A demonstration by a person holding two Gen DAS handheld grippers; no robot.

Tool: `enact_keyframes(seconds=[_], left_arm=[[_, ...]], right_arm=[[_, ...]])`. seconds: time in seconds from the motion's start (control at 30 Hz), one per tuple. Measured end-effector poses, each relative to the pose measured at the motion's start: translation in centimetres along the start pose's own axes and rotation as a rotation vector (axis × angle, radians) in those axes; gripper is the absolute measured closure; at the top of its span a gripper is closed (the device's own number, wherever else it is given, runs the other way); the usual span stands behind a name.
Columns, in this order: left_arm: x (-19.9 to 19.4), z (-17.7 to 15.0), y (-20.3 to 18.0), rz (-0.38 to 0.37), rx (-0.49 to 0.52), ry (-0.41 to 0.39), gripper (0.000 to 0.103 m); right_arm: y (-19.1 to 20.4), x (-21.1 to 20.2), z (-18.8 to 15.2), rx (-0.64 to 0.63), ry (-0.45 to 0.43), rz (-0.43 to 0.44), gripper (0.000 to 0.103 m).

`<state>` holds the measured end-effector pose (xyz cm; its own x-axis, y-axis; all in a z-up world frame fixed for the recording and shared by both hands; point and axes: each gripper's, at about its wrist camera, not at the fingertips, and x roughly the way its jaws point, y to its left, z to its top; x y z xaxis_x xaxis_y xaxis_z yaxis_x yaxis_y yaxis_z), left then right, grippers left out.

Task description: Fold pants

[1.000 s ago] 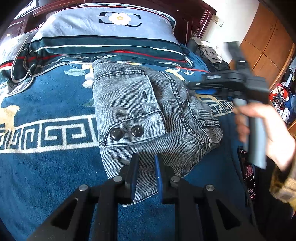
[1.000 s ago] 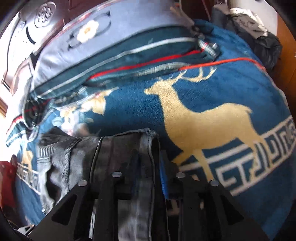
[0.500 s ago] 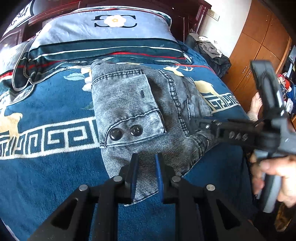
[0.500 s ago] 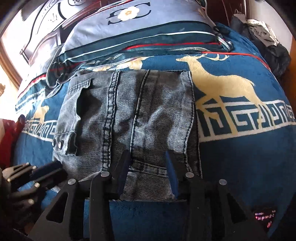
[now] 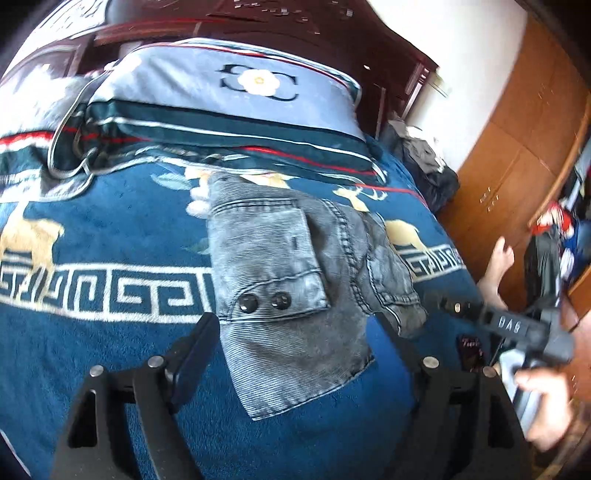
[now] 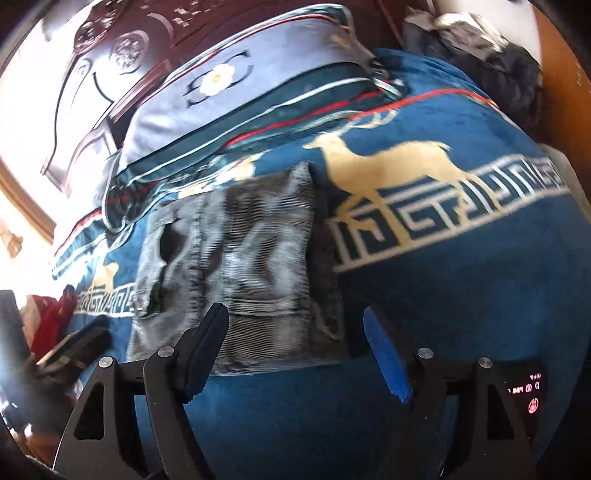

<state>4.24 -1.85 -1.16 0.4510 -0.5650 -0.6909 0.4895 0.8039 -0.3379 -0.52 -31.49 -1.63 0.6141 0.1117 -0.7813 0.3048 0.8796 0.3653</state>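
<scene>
The grey washed denim pants [image 5: 291, 288] lie folded into a compact bundle on the blue deer-pattern blanket [image 5: 110, 236], cargo pocket with two dark snaps on top. They also show in the right wrist view [image 6: 251, 266]. My left gripper [image 5: 299, 354] is wide open and empty, hovering just above the bundle's near edge. My right gripper [image 6: 295, 350] is wide open and empty, at the near edge of the bundle. It also shows from the side at the right of the left wrist view [image 5: 458, 308].
A grey-blue pillow [image 5: 236, 96] lies against the dark wooden headboard [image 5: 295, 33] behind the pants. A pile of dark clothes [image 5: 424, 166] sits at the bed's far right corner. Wooden wardrobe doors [image 5: 517, 147] stand to the right. A dark device with red lights [image 6: 528, 395] lies on the blanket.
Both grippers have opened wide and let go of the pants. Both have pulled back and up from the bundle, which now lies flat and folded on the blanket.
</scene>
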Motion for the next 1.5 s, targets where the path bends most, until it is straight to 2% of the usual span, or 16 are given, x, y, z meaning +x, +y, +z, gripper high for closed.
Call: enact_keyframes(seconds=[0.17, 0.4, 0.6, 0.73, 0.93, 1.07, 1.23, 1.43, 1.5], left_arm=[[1.0, 0.1, 1.9, 0.025, -0.086, 0.04, 0.02], [2.4, -0.4, 2.8, 0.012, -0.16, 0.098, 0.017], [2.9, -0.5, 3.7, 0.004, -0.216, 0.107, 0.017], [3.1, -0.5, 4.5, -0.005, -0.258, 0.106, 0.017], [3.9, -0.6, 5.6, -0.006, -0.311, 0.122, 0.017], [4.2, -0.3, 5.8, 0.018, -0.308, 0.113, 0.017], [4.4, 0.2, 6.5, 0.011, -0.331, 0.113, 0.017], [5.8, 2.7, 5.8, -0.04, -0.317, 0.116, 0.017], [7.1, 3.5, 5.7, -0.051, -0.326, 0.141, 0.017]], right_arm=[[-1.7, 0.8, -0.6, 0.058, 0.009, 0.03, 0.028], [-2.7, 1.8, -0.7, 0.138, 0.019, 0.149, 0.028], [-3.7, 3.6, -0.5, 0.218, 0.043, 0.198, 0.028], [-4.3, 4.5, 0.0, 0.278, 0.038, 0.262, 0.026], [-4.1, 6.5, 0.8, 0.271, 0.068, 0.339, 0.033], [-4.0, 7.3, 1.3, 0.266, 0.088, 0.336, 0.051], [-3.9, 7.3, 1.2, 0.263, 0.098, 0.325, 0.061], [-3.9, 7.5, 1.2, 0.275, 0.103, 0.321, 0.064], [-3.8, 7.6, 1.4, 0.28, 0.105, 0.324, 0.064]])
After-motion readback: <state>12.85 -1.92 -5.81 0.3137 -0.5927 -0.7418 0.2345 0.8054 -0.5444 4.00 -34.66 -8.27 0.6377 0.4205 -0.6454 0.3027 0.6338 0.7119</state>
